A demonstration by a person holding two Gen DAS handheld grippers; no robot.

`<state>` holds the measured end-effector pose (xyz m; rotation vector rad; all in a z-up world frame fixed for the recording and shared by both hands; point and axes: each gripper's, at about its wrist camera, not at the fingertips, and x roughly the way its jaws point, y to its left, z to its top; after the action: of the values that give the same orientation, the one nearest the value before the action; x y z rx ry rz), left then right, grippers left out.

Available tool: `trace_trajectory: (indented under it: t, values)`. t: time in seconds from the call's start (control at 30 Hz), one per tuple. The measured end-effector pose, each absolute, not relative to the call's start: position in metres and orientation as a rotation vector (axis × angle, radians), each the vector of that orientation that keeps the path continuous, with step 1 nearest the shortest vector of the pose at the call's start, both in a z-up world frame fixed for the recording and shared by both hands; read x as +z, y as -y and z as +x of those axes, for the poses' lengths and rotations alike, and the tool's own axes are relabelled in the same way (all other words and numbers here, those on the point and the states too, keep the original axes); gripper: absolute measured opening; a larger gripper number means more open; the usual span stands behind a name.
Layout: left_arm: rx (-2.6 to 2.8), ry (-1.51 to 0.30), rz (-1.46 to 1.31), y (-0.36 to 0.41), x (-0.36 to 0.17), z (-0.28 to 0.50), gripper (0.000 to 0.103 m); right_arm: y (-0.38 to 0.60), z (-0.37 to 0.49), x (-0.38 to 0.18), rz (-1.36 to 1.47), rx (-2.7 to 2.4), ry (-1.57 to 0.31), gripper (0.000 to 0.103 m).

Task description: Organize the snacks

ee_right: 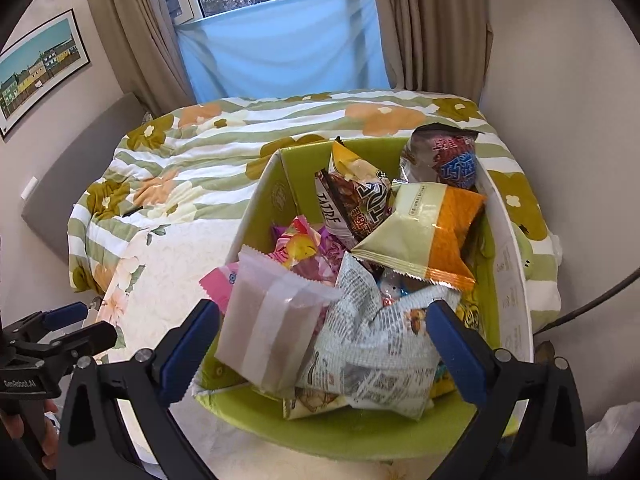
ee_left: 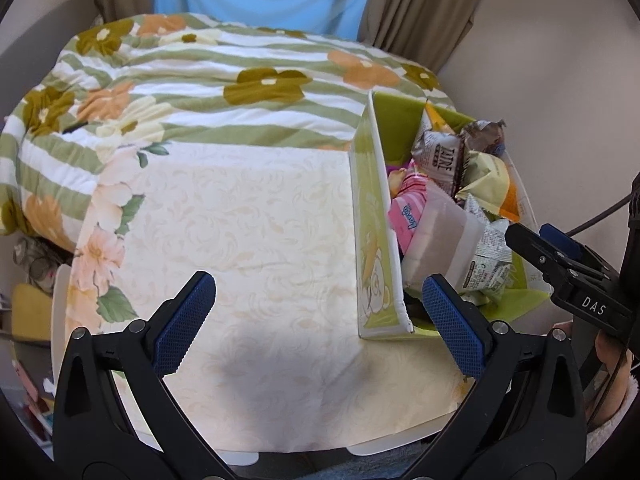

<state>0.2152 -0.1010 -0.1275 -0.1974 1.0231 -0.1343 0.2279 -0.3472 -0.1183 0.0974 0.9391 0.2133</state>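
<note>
A green cardboard box (ee_right: 516,280) stands on the table, heaped with snack packets. On top at the near end lie a translucent white packet (ee_right: 272,320) and a newsprint-patterned packet (ee_right: 372,344). Behind them are a cream and orange bag (ee_right: 424,236), a brown packet (ee_right: 360,204) and a red and blue packet (ee_right: 452,160). My right gripper (ee_right: 322,320) hangs open over the near end, both packets lying loose between its fingers. My left gripper (ee_left: 320,320) is open over the bare cloth, left of the box wall (ee_left: 376,208). The right gripper (ee_left: 532,234) shows at the box's right edge.
The table carries a cream patterned cloth (ee_left: 240,220). Beyond it lies a bed with a green-striped floral quilt (ee_right: 200,148), then curtains and a window. A black cable (ee_right: 592,304) runs at the right. A person's hand (ee_right: 24,432) holds the left gripper (ee_right: 92,320).
</note>
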Motion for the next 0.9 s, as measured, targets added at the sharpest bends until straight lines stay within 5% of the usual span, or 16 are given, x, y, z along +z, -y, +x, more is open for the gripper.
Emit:
trace_trajectory:
  t: [0.53,0.9]
  values:
    - [-0.051,-0.655,-0.09,0.045,-0.013,0.106,0.103,0.311,0.126,-0.024,0.056,0.089,-0.732,0.102]
    - [-0.044,-0.608,-0.019,0.03,-0.006,0.059,0.103,0.287,0.068,-0.008,0.041,0.034,-0.681,0.102]
